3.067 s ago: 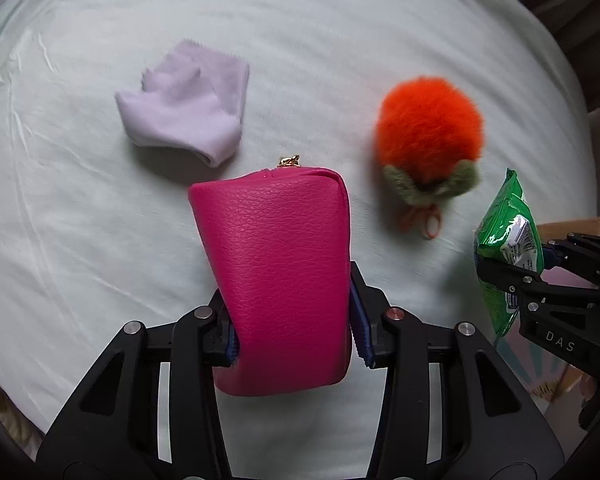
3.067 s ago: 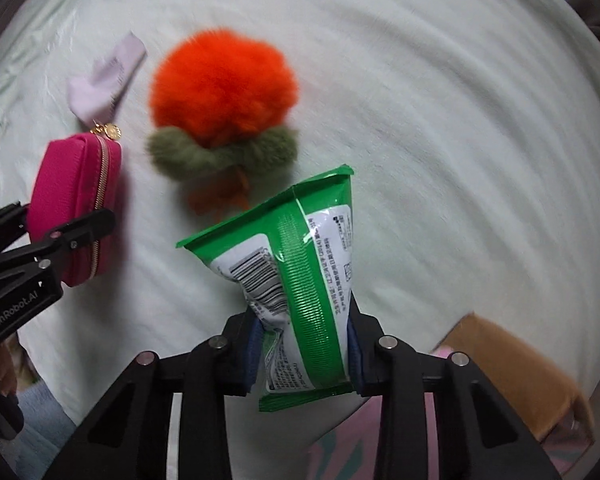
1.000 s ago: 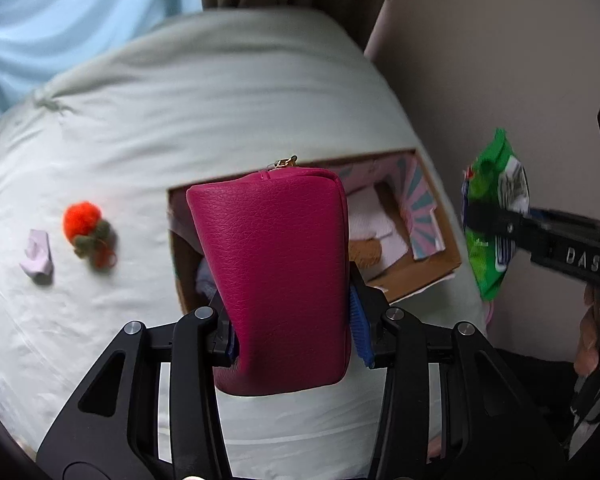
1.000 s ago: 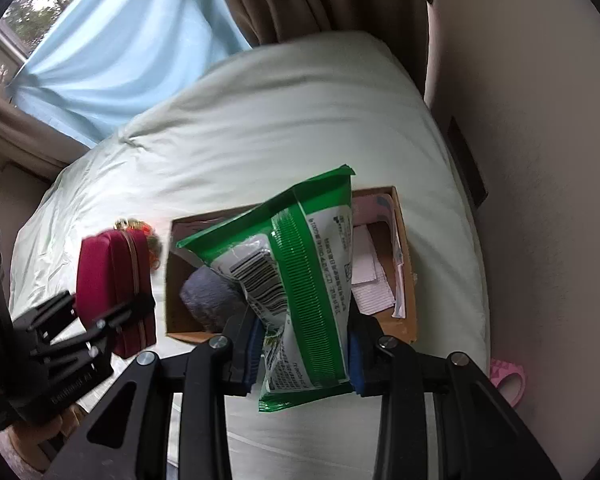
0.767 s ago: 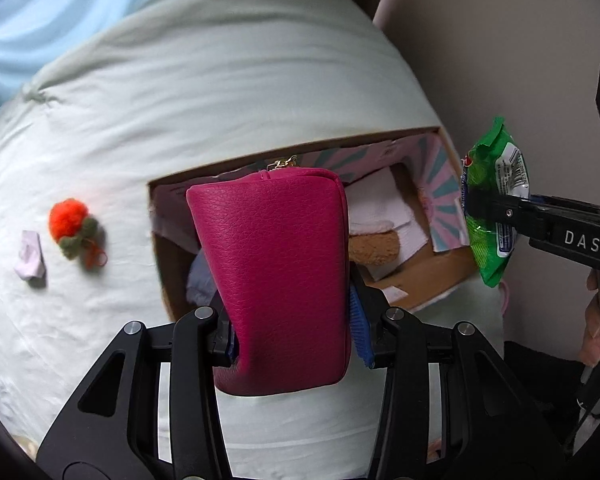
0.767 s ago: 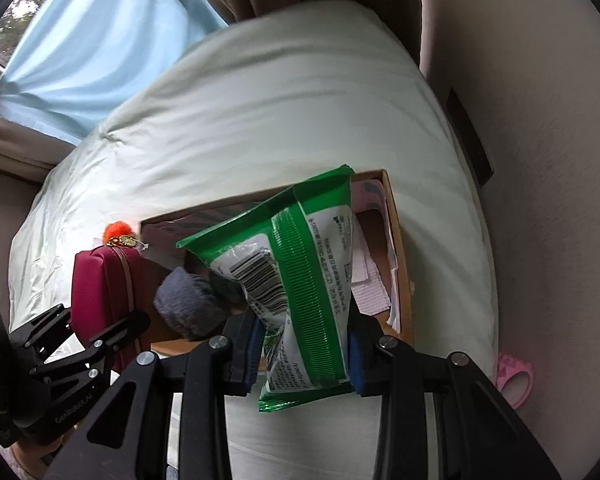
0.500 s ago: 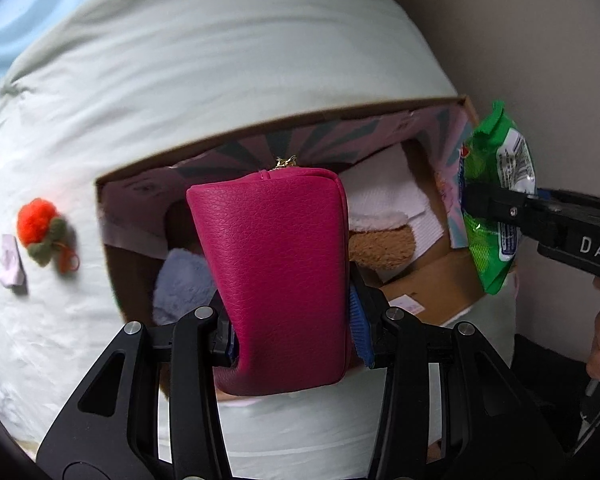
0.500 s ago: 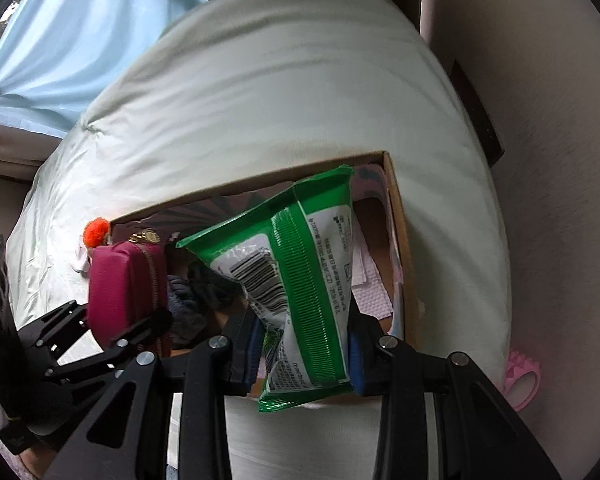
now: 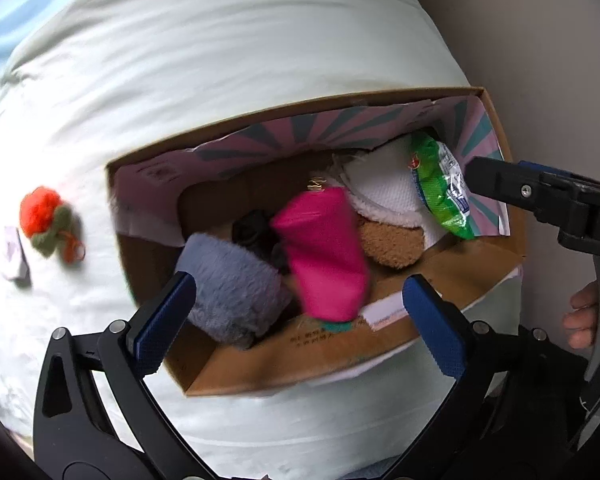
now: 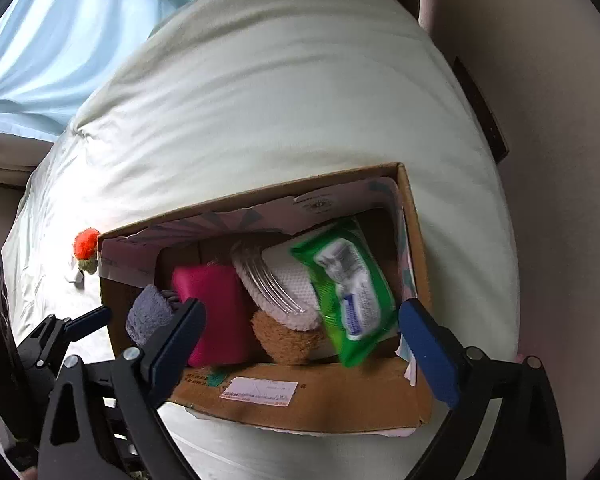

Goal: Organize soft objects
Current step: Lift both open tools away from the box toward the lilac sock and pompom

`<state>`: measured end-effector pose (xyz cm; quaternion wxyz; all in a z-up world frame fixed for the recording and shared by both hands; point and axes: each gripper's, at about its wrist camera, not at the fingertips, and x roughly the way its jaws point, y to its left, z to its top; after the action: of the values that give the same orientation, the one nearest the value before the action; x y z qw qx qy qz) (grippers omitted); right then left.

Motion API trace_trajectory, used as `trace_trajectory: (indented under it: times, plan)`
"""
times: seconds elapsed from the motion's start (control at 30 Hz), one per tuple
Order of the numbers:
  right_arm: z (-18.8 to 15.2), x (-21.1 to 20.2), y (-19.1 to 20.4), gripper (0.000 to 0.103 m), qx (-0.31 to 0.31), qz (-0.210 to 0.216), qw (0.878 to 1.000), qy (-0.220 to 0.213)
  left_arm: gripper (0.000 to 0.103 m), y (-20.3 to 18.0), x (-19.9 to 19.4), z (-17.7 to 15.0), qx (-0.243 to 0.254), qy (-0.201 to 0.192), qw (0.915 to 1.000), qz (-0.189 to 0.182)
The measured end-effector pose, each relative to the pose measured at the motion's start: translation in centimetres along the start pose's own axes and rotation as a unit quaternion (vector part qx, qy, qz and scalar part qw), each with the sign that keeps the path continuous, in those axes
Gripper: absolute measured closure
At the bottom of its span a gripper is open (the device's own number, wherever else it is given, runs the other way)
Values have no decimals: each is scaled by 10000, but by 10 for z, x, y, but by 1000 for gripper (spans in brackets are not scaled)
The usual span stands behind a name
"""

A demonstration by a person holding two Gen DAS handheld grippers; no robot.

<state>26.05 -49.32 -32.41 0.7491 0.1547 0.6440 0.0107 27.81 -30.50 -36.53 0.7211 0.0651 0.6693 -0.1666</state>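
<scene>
Both tools, left tool (image 9: 296, 312) and right tool (image 10: 300, 328), are opening with nothing between their jaws, the pink pouch (image 9: 320, 256) and green packet (image 10: 348, 292) are in the cardboard box (image 10: 320, 400), and 2 things, the orange pompom (image 9: 46, 220) and lilac cloth (image 9: 14, 256), remain on the bed (image 9: 220, 60).

Matt cardboard box (image 10: 320, 400) (glossy plastic wipes pack (image 10: 346, 292)).

Pink pouch (image 9: 324, 256) and green packet (image 10: 350, 292) lie tilted inside cardboard box (image 10: 312, 400).

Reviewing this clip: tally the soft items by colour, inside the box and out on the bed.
Pink: 1, pouch
Green: 1, wipes pack
Grey: 1, fluffy item
Brown: 1, plush
White: 1, slipper
Black: 1, item
Orange: 1, pompom
Lilac: 1, cloth
Total: 8
</scene>
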Motion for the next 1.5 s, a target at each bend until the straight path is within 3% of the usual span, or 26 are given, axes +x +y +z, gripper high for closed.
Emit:
trace_trajectory:
  times: [0.27,0.6,0.8,0.97,1.17,1.33,1.5]
  plan:
    - [-17,-19,3,7,-16,14,9998,-175,0,8,-25,-15,-114,-229,9997,-40]
    - [-43,-71,22,7,-294,-193,9968,-721,0,-5,-87,-45,-90,-677,9976,-95]
    - [-64,-106,41,7,-527,-437,9935,-907,0,4,-128,-78,-211,-862,9960,-105]
    - [-89,-138,66,7,-647,-329,9904,-1180,0,24,-165,-112,-354,-1130,9930,6]
    - [-118,-165,104,7,-747,-291,9868,-1406,0,67,-216,-153,-714,-1637,9839,50]
    - [-145,-184,147,7,-949,-260,9817,-1632,0,113,-258,-188,-1031,-2224,9692,233]
    - [-169,-200,197,7,-1128,-213,9735,-1980,0,163,-291,-218,-1075,-2569,9599,326]
